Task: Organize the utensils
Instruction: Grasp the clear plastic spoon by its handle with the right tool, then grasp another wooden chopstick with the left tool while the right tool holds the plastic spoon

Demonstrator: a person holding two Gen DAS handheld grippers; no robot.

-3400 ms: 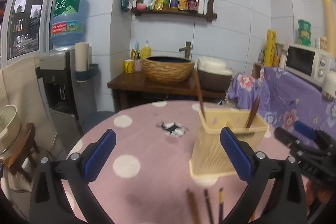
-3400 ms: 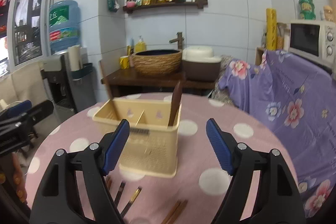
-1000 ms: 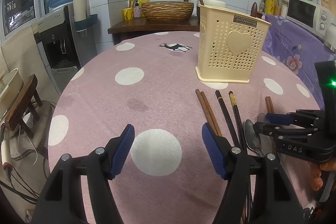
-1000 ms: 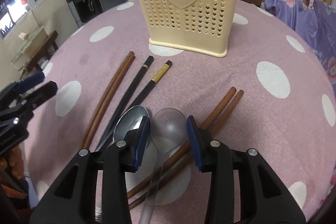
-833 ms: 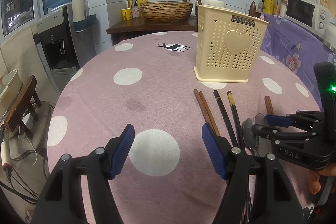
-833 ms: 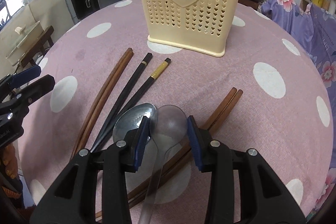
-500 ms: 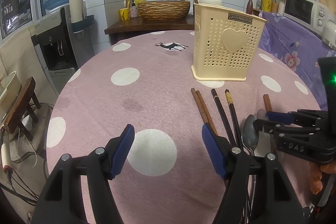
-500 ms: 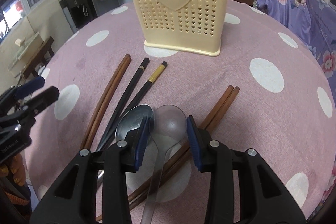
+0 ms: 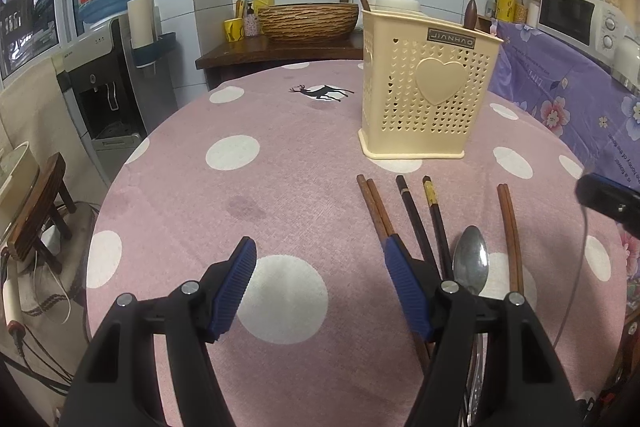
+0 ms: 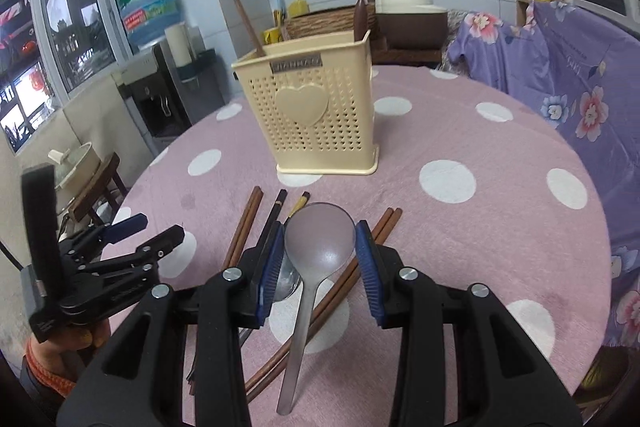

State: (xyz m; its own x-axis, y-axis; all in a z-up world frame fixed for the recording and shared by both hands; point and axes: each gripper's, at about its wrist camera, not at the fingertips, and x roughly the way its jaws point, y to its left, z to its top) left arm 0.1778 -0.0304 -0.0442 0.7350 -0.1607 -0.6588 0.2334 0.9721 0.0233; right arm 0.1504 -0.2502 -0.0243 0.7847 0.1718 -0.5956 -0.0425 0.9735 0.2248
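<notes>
Between the right tool's (image 10: 319, 263) pads: clear spoon (image 10: 319, 241).

I raised the right gripper (image 10: 319, 259) off the pink polka-dot table (image 10: 500, 227) with the translucent spoon (image 10: 316, 247) clamped by its bowl between the blue pads; a second before, that spoon lay flat among the chopsticks beside the metal spoon (image 9: 471, 263). The right wrist view, which had looked steeply down at the cloth, came up to take in the whole cream utensil holder (image 10: 316, 123) and the wall behind it. In the left wrist view, the right gripper's fingers had lifted from beside the metal spoon toward the frame's right edge.
</notes>
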